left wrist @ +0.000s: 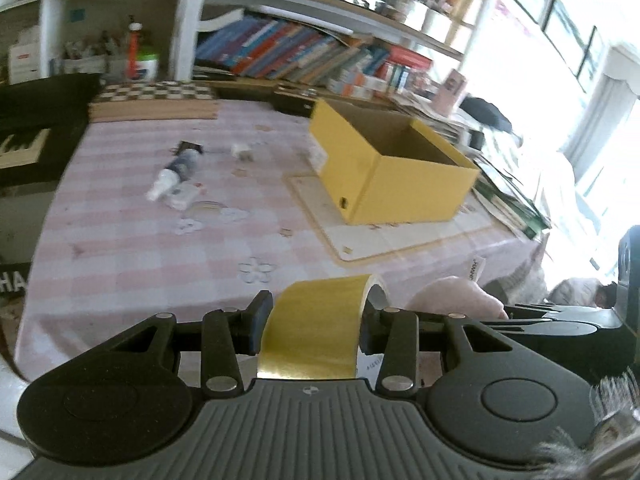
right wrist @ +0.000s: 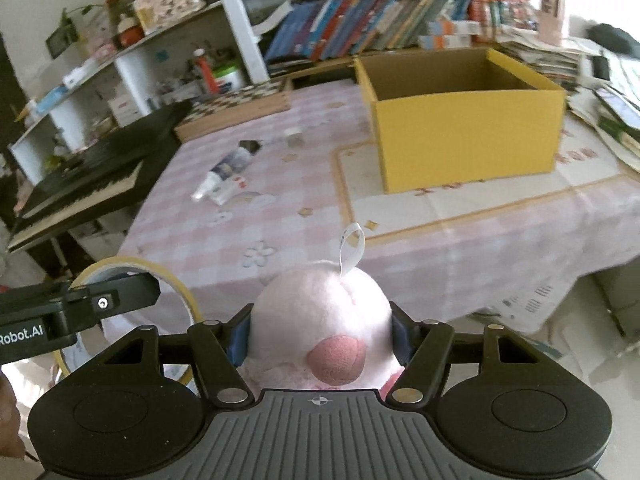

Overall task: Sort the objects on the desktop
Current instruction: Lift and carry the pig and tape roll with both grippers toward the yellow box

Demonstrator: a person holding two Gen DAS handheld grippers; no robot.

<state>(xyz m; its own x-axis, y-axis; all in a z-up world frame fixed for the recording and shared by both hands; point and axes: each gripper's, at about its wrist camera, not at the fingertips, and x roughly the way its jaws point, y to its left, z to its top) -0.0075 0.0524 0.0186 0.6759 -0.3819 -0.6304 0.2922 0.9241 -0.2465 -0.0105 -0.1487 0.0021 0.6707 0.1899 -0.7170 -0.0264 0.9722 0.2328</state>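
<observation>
My left gripper (left wrist: 314,326) is shut on a yellow tape roll (left wrist: 316,328), held off the near edge of the table. My right gripper (right wrist: 320,334) is shut on a pink plush toy (right wrist: 320,316) with a white loop tag; the toy (left wrist: 456,296) also shows at the right of the left wrist view. The tape roll (right wrist: 176,292) and the left gripper's finger (right wrist: 108,300) appear at lower left in the right wrist view. An open yellow box (left wrist: 400,172) (right wrist: 464,120) stands on the pink checked tablecloth (left wrist: 160,248) (right wrist: 304,184). A small bottle (left wrist: 176,174) (right wrist: 224,172) lies on the cloth.
Bookshelves (left wrist: 304,48) (right wrist: 380,16) line the back of the table. A dark keyboard (left wrist: 28,136) (right wrist: 88,172) sits at the left. A checkered board (left wrist: 160,92) (right wrist: 240,100) lies at the far left corner. Stacked papers (right wrist: 600,112) crowd the right side. A small white item (left wrist: 242,152) lies mid-table.
</observation>
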